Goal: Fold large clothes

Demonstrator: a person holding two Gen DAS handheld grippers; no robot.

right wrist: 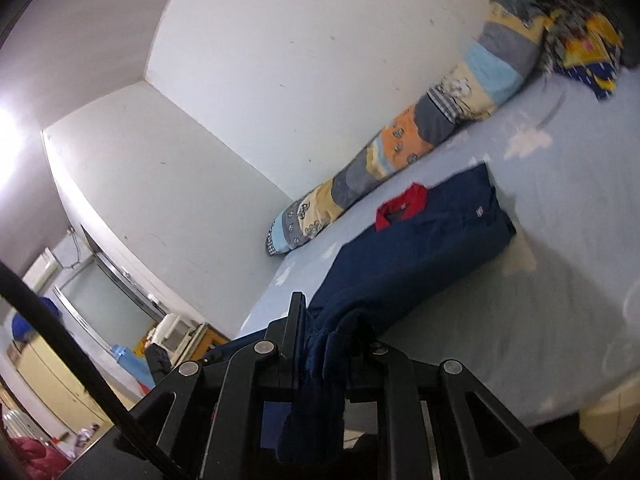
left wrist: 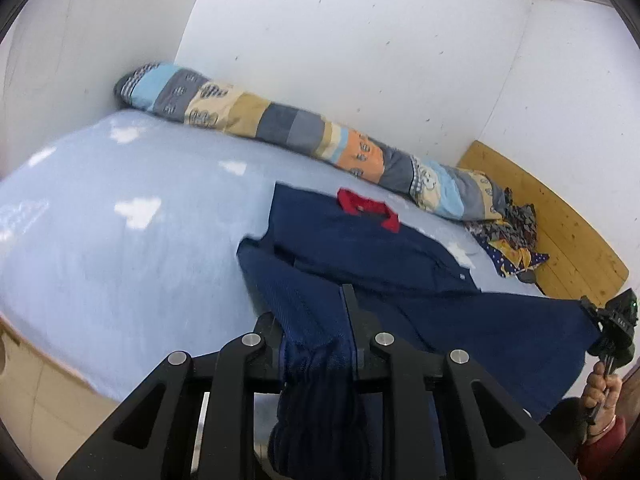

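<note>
The left gripper (left wrist: 316,320) pinches a bunched fold of the navy garment (left wrist: 372,256); the cloth swallows its left finger almost wholly, so only the right finger's thin edge shows, and the pinched fabric spills down over the linkage out of frame. The right gripper (right wrist: 328,320) likewise clamps a gathered edge of the same garment (right wrist: 420,240), its right finger buried under folds. In the left wrist view the right gripper (left wrist: 612,320) shows small at the frame's edge, the hem stretched to it, with the person's hand (left wrist: 600,388) half cut off below.

The rest of the garment lies on the pale blue bed (left wrist: 120,240), red collar (left wrist: 368,208) toward the wall, its upper part already doubled over. Beyond it a patchwork roll of bedding (left wrist: 300,128) runs along the wall. At its end sits a crumpled patterned cloth (left wrist: 512,240), too blurred to identify, against a wooden board (left wrist: 568,232). The room beyond the bed, in the right wrist view, is smeared and indistinct.
</note>
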